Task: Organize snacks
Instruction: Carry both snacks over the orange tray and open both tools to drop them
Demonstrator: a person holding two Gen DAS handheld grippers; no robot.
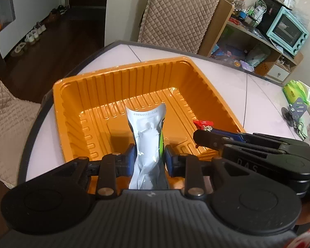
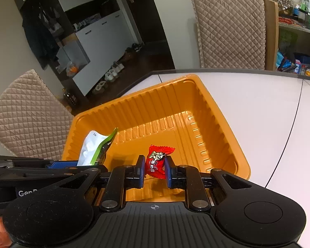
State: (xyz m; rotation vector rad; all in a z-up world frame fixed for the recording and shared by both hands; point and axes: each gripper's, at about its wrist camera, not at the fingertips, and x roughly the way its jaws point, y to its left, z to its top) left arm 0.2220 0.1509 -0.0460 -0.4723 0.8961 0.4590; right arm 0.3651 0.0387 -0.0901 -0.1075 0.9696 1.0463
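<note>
Both tools clamped on snacks above the orange tray

Left tool pinches a white pouch; right tool, just beside it, grips a red candy.

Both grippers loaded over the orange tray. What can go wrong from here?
1. The left gripper and right gripper sit very close over the orange tray; they might bump on release.
2. The white-and-green pouch is long and pinched low, so it may flop onto the tray wall.
3. The red candy is small and could cling to a pad.
</note>
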